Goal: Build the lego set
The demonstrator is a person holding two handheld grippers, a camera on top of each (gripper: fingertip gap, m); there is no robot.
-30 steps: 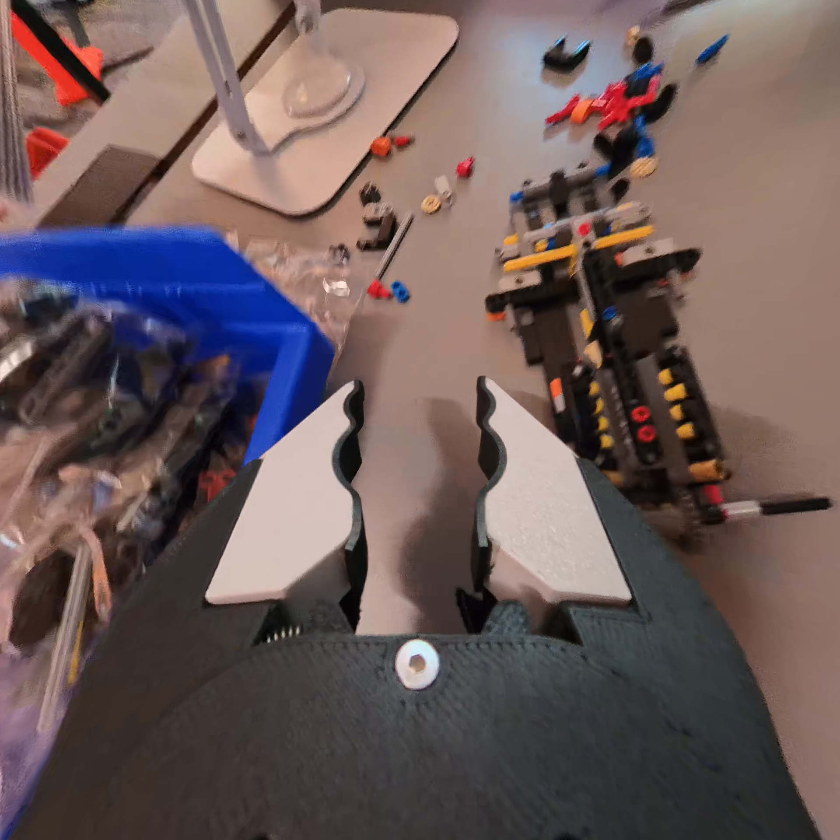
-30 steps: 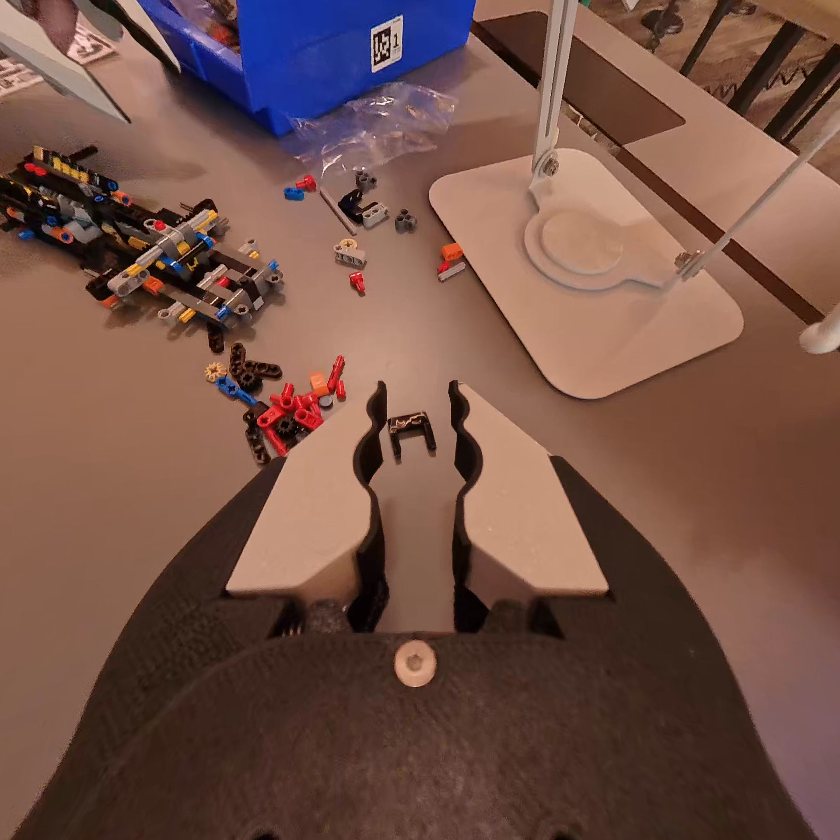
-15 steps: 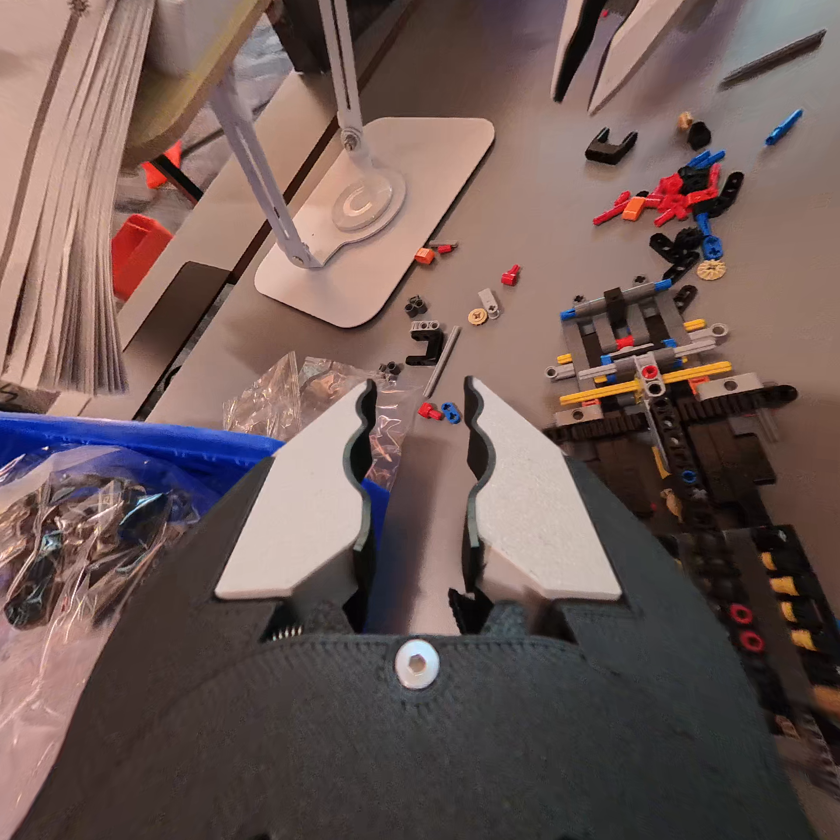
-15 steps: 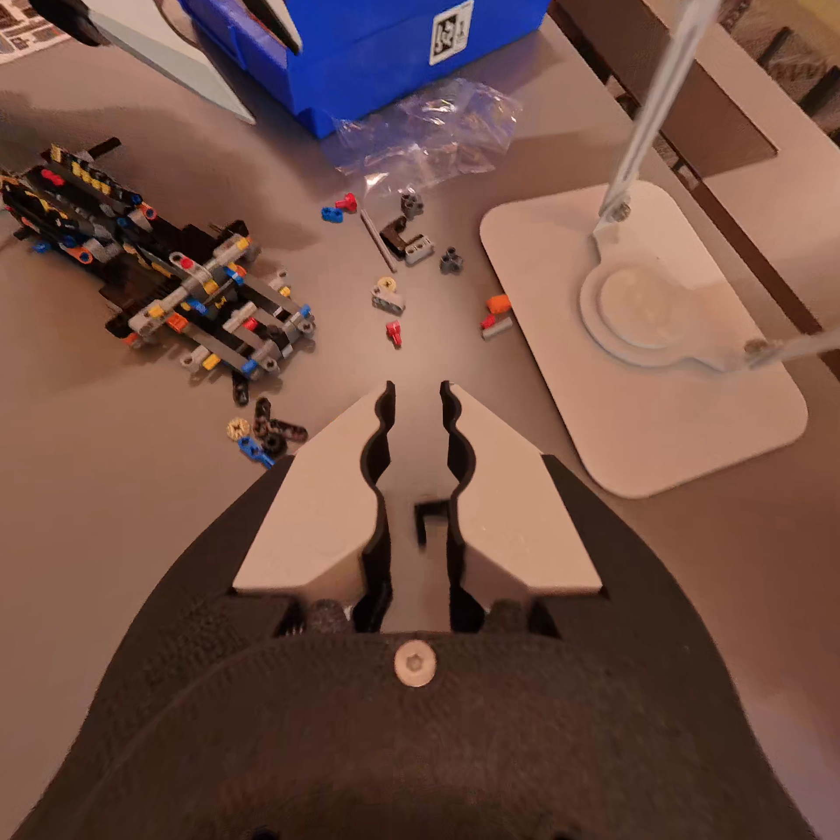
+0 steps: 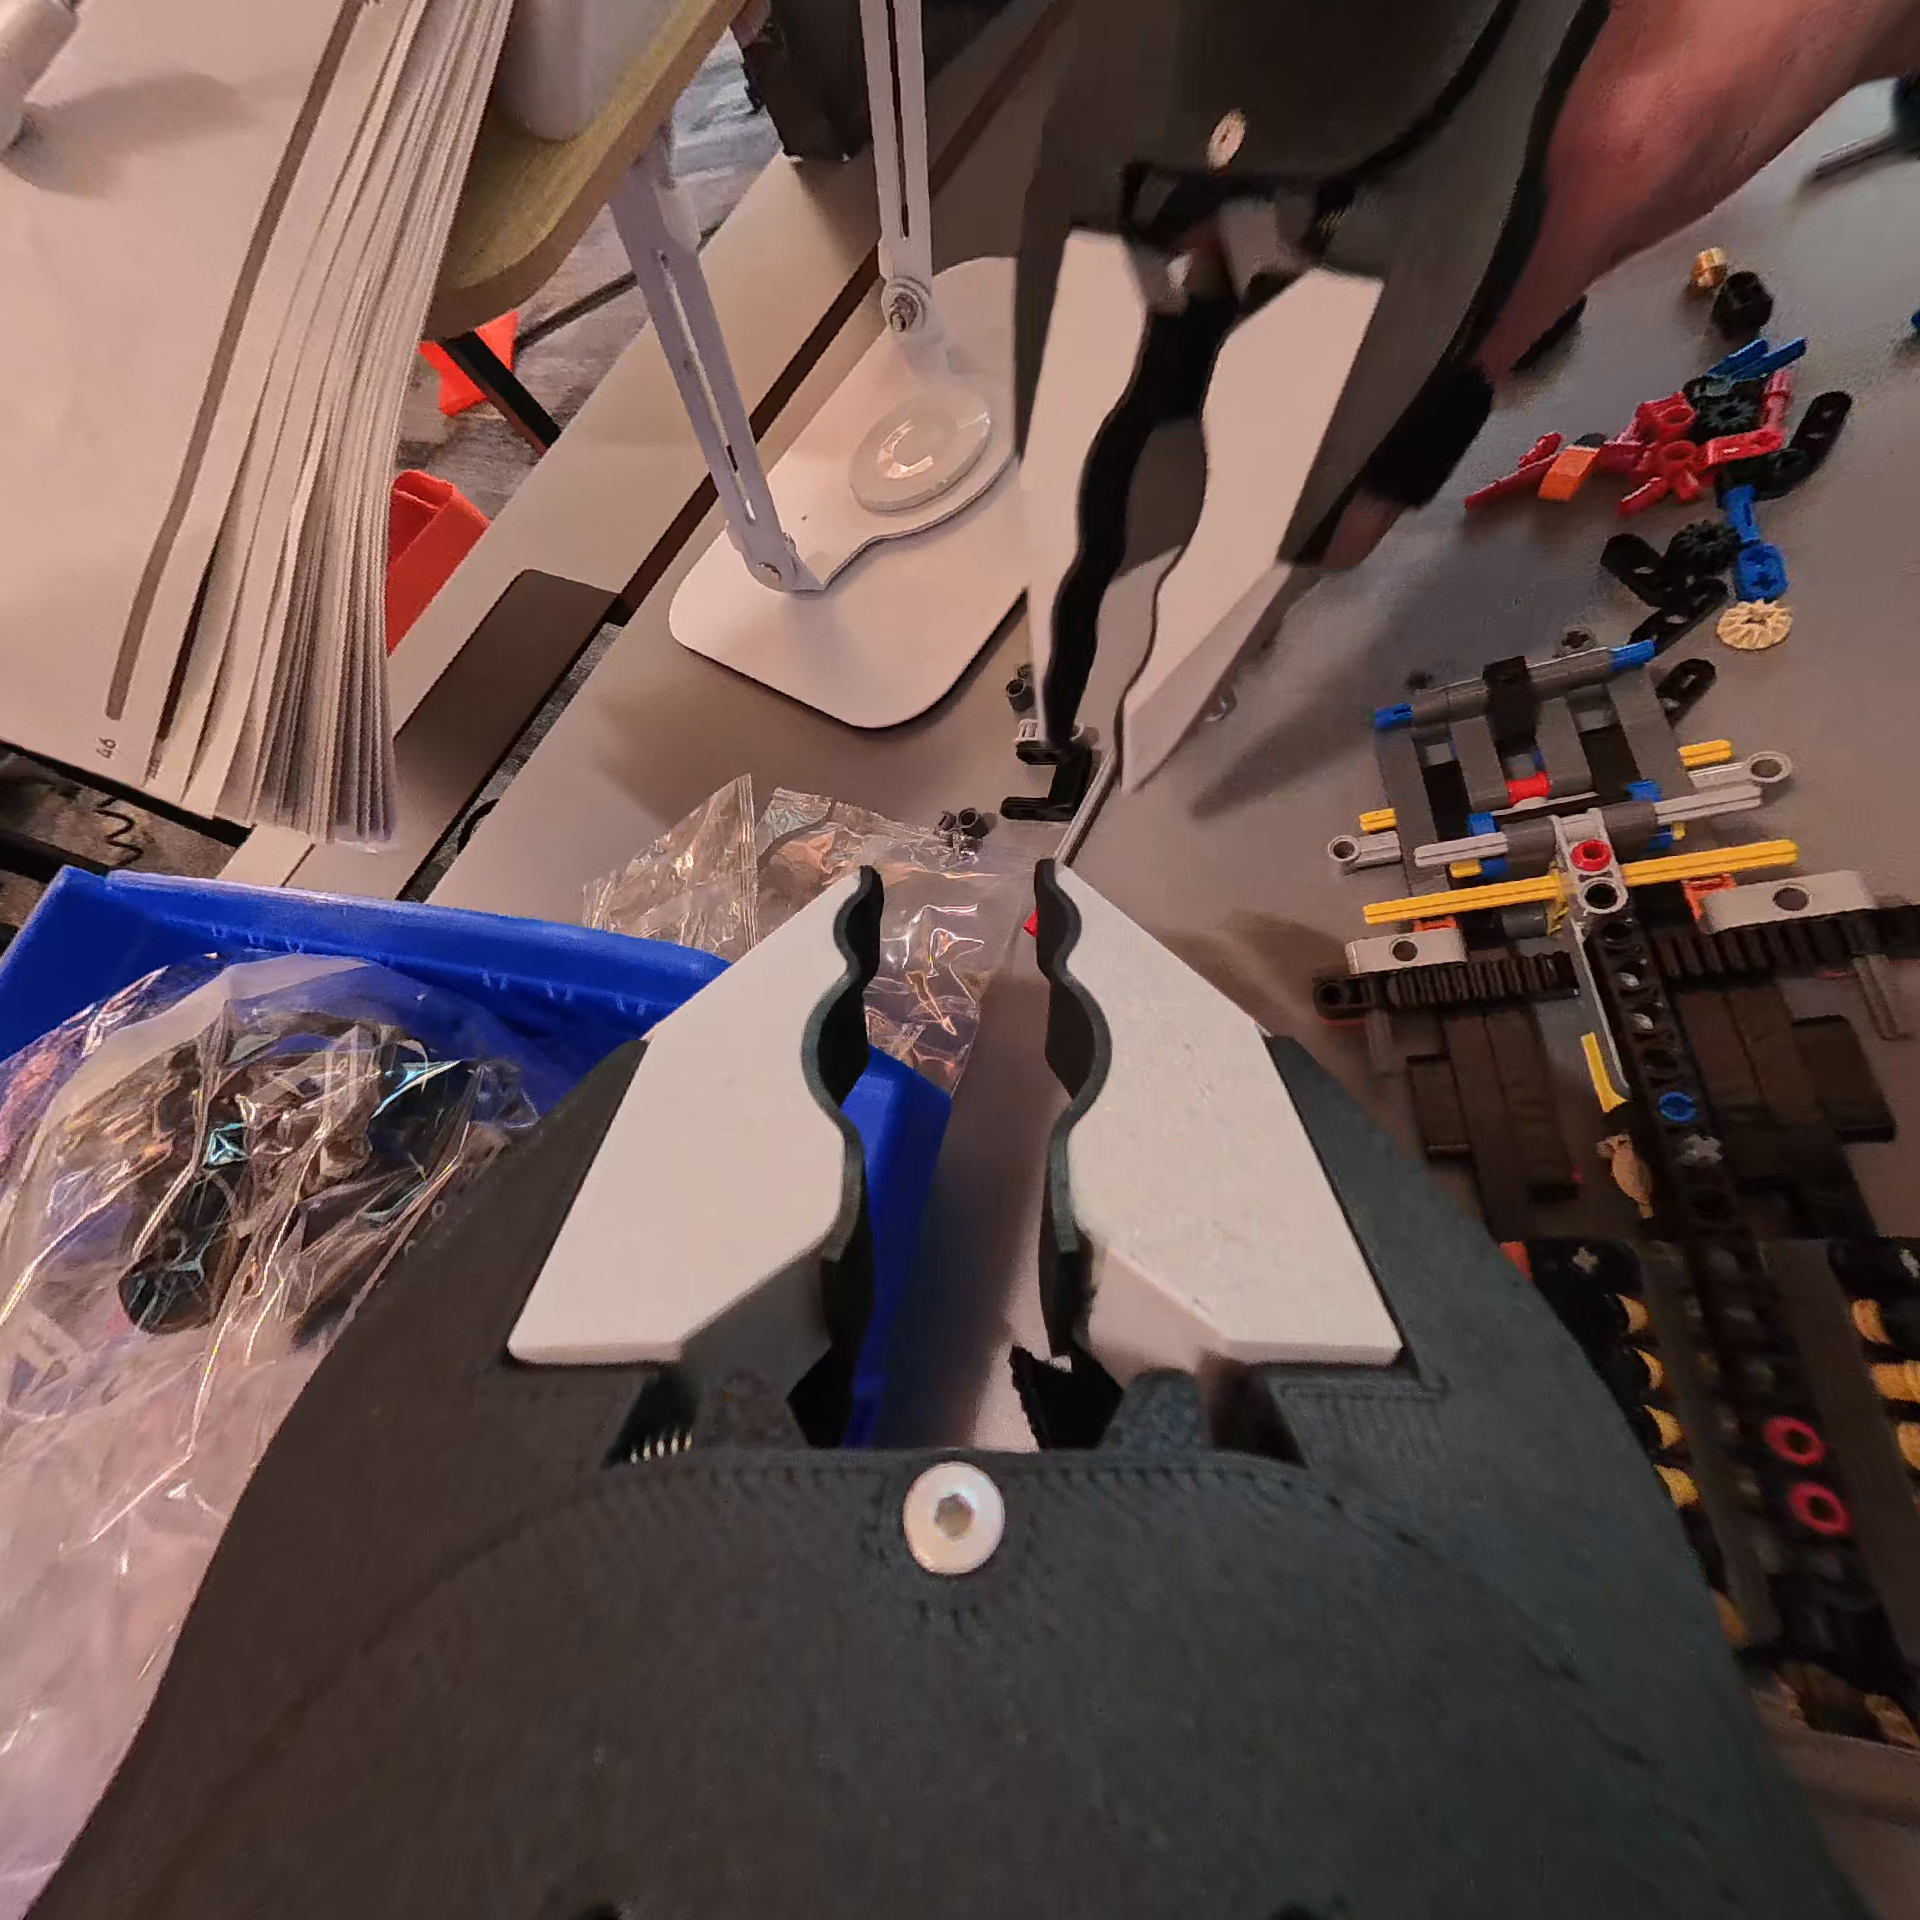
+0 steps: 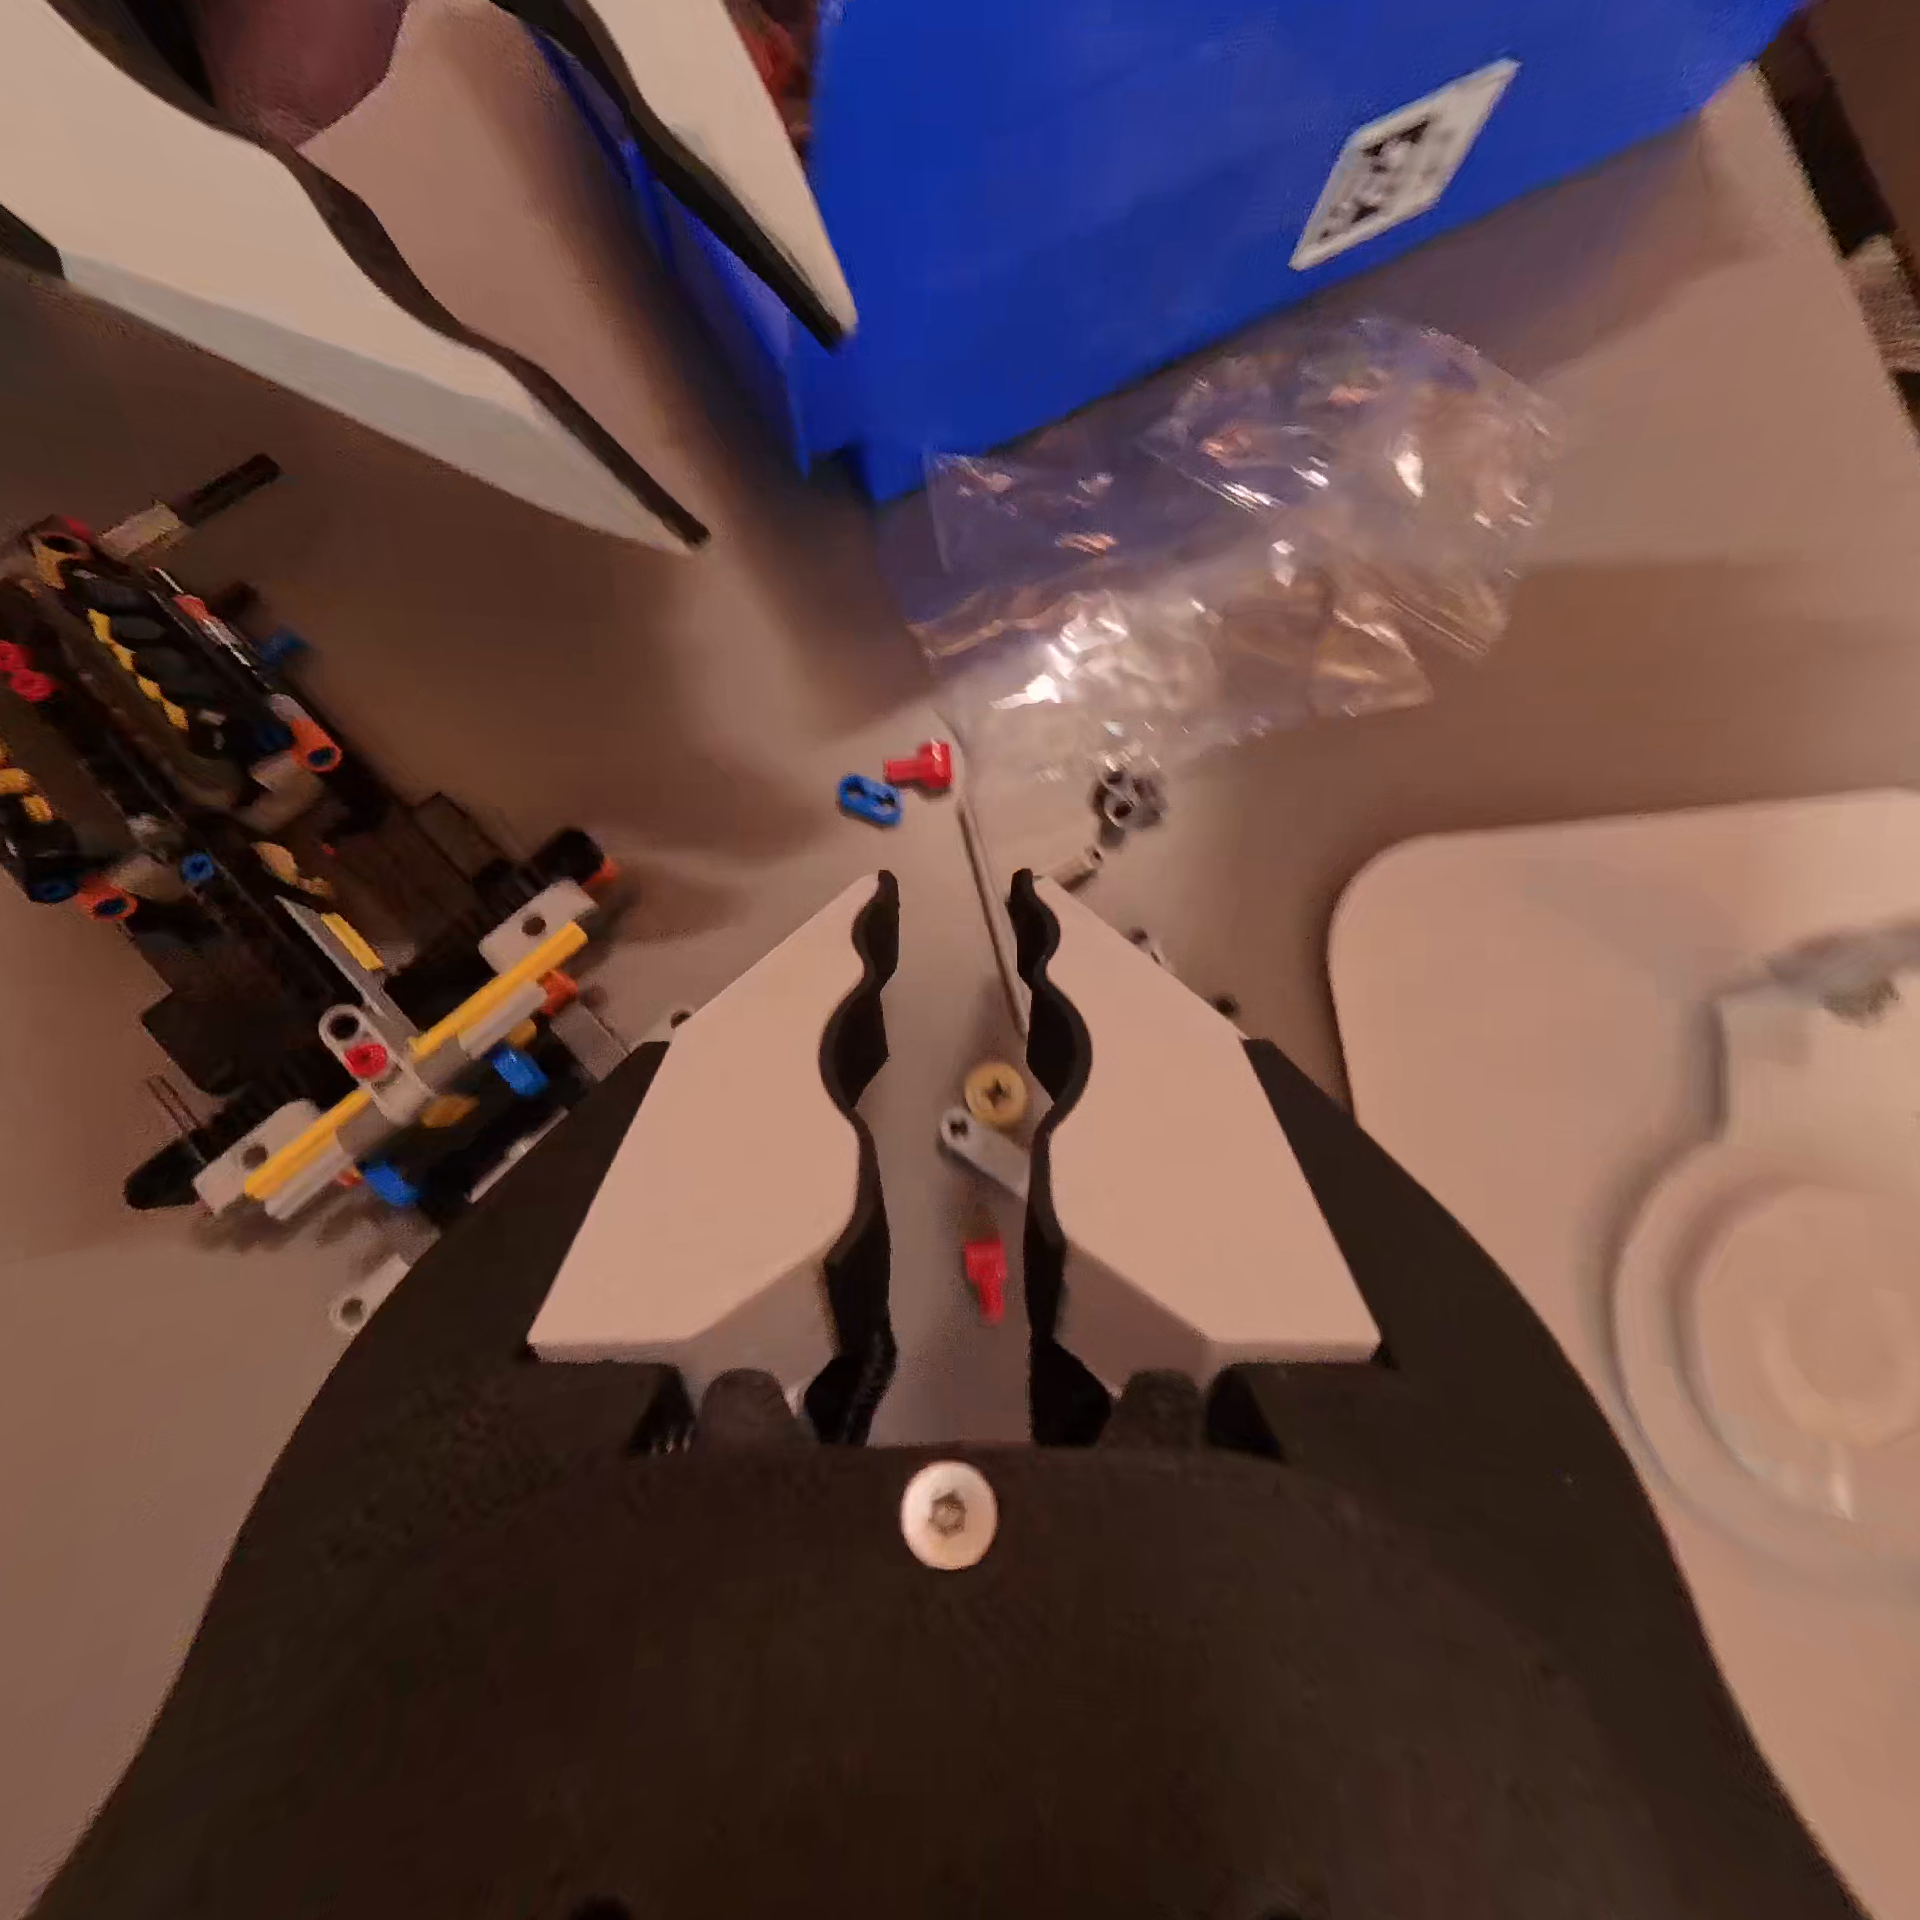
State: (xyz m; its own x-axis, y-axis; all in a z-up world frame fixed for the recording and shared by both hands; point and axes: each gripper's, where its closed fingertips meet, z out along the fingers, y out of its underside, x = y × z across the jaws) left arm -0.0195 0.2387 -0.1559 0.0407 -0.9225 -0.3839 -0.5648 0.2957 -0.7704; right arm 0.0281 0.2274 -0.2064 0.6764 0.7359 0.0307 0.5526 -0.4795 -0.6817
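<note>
The part-built black, grey and yellow lego model (image 5: 1621,935) lies on the grey table to the right of my left gripper (image 5: 954,883), which is open and empty, hovering by the blue bin's corner. In the right wrist view the model (image 6: 312,935) is at the left. My right gripper (image 6: 954,888) is open and empty, low over loose pieces: a tan round piece (image 6: 995,1091), a grey connector (image 6: 977,1138), a red pin (image 6: 982,1268) and a thin grey axle (image 6: 987,914) show between its fingers. The right gripper's fingers (image 5: 1195,665) reach down beside a black bracket (image 5: 1060,774).
A blue bin (image 5: 416,935) holds bagged parts; it also shows in the right wrist view (image 6: 1143,208). An empty clear bag (image 6: 1226,582) lies in front of it. A white lamp base (image 6: 1662,1143) is at the right. Red, blue and black loose pieces (image 5: 1683,457) lie beyond the model. Tip to tip, the grippers are about 8 cm apart.
My right gripper has moved forward across the table, past the black clip, to the small pieces near the bin. My left gripper has pulled back and tilted up; both stay open.
</note>
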